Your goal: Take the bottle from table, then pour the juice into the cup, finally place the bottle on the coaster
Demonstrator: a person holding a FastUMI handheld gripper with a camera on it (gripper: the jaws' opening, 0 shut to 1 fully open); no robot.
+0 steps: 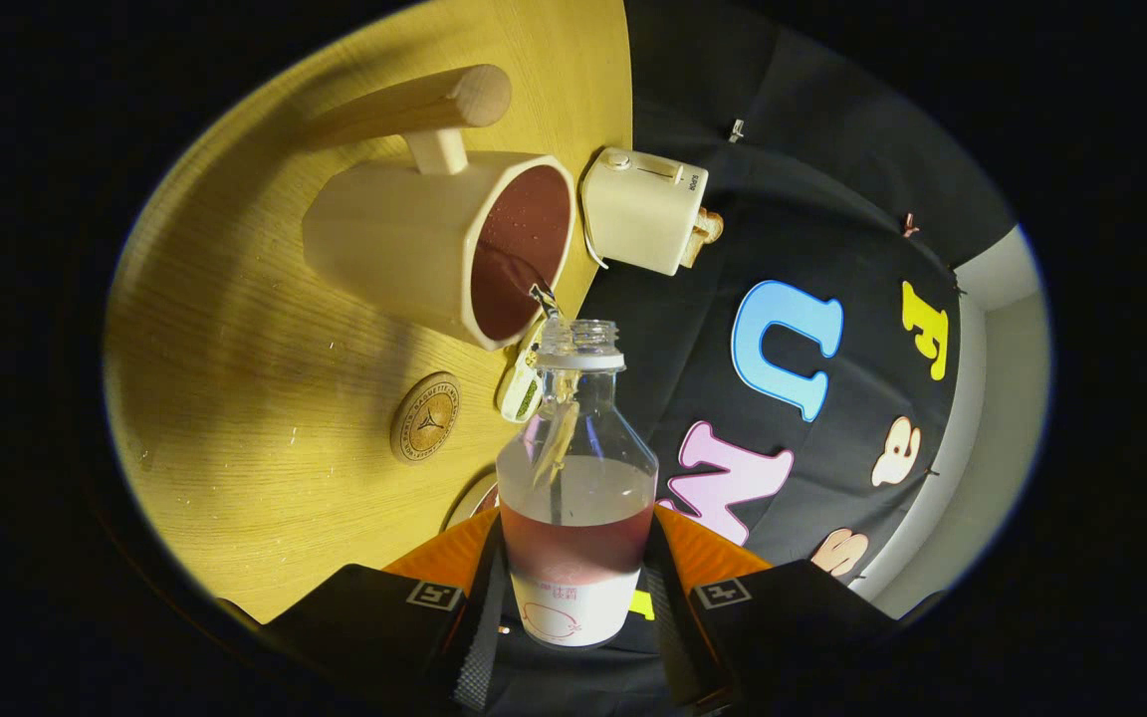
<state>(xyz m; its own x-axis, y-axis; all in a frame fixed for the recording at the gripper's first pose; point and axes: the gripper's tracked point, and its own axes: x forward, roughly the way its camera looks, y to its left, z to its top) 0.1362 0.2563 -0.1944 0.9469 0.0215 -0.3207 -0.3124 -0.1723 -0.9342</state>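
**Bottle gripped, mouth close to the cup's rim**

The gripper (576,588) holds the clear plastic bottle with a white label band (575,498) between its 2 fingers, both pressing on the bottle's lower body. Reddish juice fills the bottle's lower part near the fingers; the neck is uncapped. The view is rolled, so the light wooden table (235,329) stands to the left of the fingers. Just beyond the bottle's open mouth is the cream faceted cup with a wooden peg handle (434,234), its inside holding dark red liquid. A round cork coaster with a printed emblem (425,417) lies on the table left of the bottle's neck. Further beyond the cup sits a small cream toaster (645,209) with toast at its slot.
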